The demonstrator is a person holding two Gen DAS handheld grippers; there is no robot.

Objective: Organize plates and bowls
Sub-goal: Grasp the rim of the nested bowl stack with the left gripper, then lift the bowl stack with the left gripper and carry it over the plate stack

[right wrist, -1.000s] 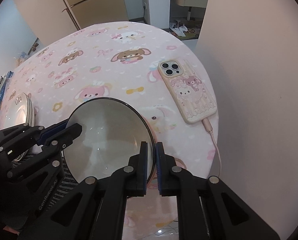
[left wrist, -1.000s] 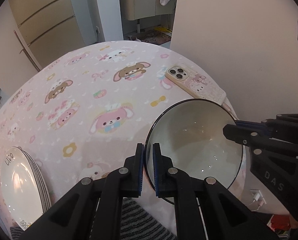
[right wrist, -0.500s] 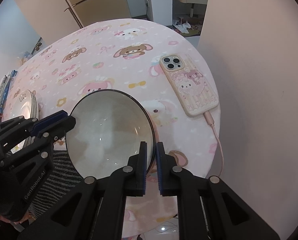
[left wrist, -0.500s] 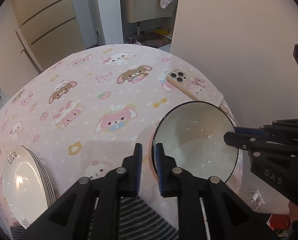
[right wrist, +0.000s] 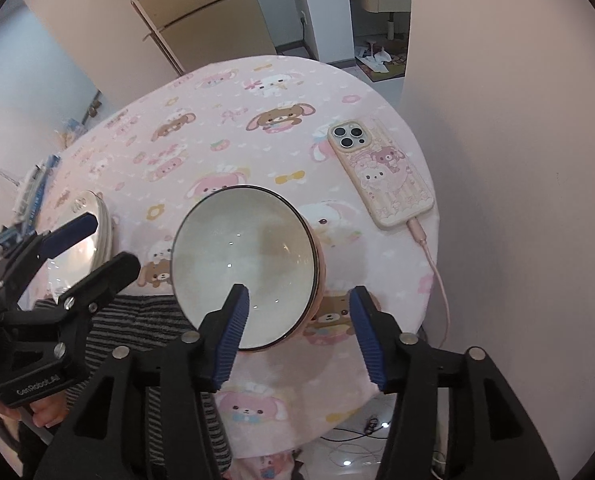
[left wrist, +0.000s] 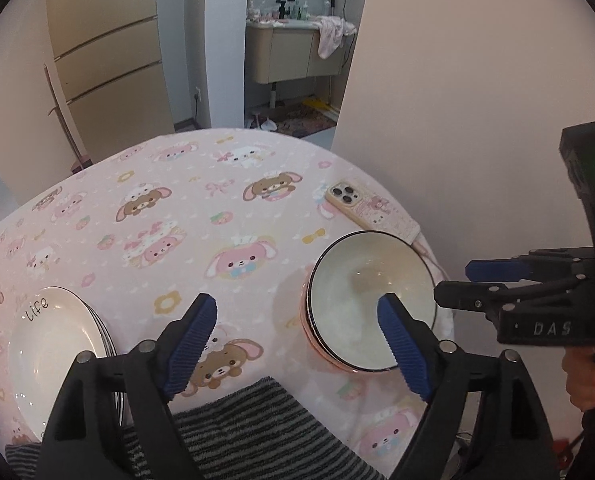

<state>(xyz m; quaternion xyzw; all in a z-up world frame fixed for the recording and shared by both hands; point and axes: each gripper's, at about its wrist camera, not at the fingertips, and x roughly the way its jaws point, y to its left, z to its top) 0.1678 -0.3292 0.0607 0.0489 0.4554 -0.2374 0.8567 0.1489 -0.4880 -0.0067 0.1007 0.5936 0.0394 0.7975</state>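
Observation:
A white bowl (left wrist: 371, 300) with a dark rim and pink outside rests on the pink cartoon tablecloth (left wrist: 225, 200) near the table's right edge. My left gripper (left wrist: 297, 340) hovers above its left side, jaws opening wide, no pad touching the rim. In the right wrist view the bowl (right wrist: 243, 268) lies just ahead of my right gripper (right wrist: 299, 334); its jaws are opening too, and the near rim shows between the fingers untouched. A stack of white plates (left wrist: 53, 348) marked "life" sits at the near left. Each gripper shows in the other's view: the right gripper (left wrist: 457, 282) and the left gripper (right wrist: 101, 246).
A phone (right wrist: 379, 176) in a pink case lies at the table's right edge, its pink cable (right wrist: 433, 264) trailing over the side. A grey striped cloth (left wrist: 257, 428) sits at the near edge. A wall stands close on the right. Cupboards and a doorway lie beyond the table.
Both grippers were shut on the bowl's rim, one on each side. They have let go, opened wide and risen. The bowl now rests on the table.

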